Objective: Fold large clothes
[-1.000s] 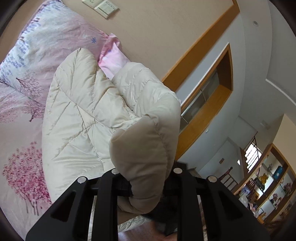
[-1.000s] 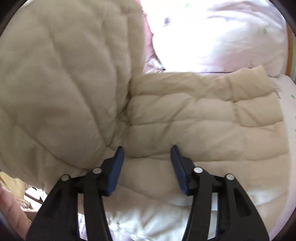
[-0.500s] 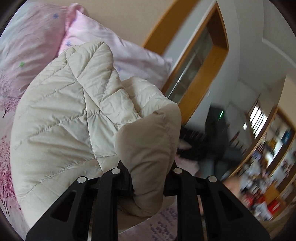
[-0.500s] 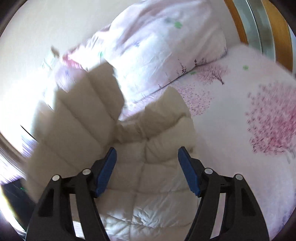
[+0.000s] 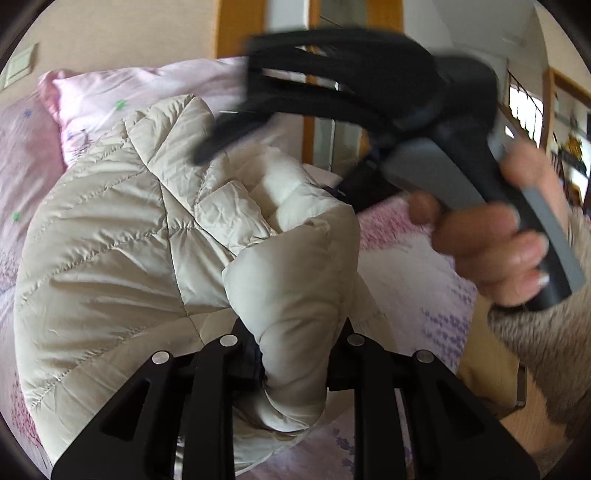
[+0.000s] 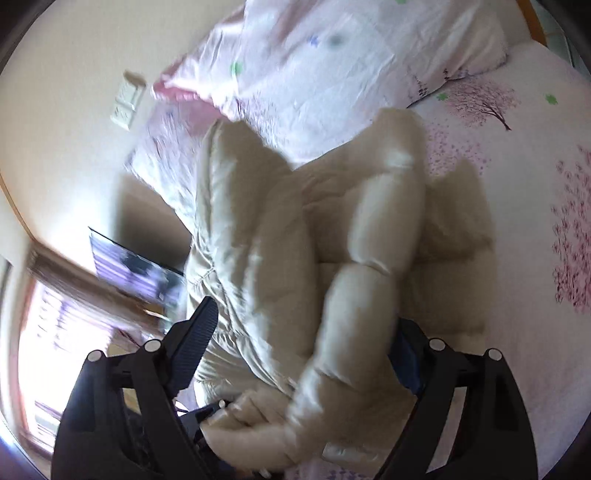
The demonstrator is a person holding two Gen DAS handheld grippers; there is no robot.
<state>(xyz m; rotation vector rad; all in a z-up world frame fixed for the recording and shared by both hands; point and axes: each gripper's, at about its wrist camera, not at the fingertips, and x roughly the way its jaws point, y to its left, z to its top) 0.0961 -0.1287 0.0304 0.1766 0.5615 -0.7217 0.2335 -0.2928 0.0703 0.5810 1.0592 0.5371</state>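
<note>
A cream quilted puffer jacket (image 5: 122,236) lies bunched on the pink bed. My left gripper (image 5: 295,328) is shut on a thick fold of it, which bulges up between the black fingers and hides the pads. In the right wrist view the same jacket (image 6: 266,229) fills the middle. My right gripper (image 6: 306,321) hangs over it with its jaws opening wide. A padded roll of jacket lies between them, clear of the left blue pad (image 6: 195,339); the right pad is half hidden. A hand (image 5: 491,240) holds the blurred right gripper above the jacket's far side.
Pink pillows (image 5: 122,92) lie at the head of the bed against a beige wall with a switch plate (image 6: 127,99). The sheet (image 6: 535,206) has pink tree prints. A wooden door frame (image 5: 232,26) stands behind, and a furry sleeve (image 5: 546,354) is at the right.
The left gripper has rolled and swung across with the fold still pinched. The right gripper and its hand have come into the left view. The right jaws have spread much wider.
</note>
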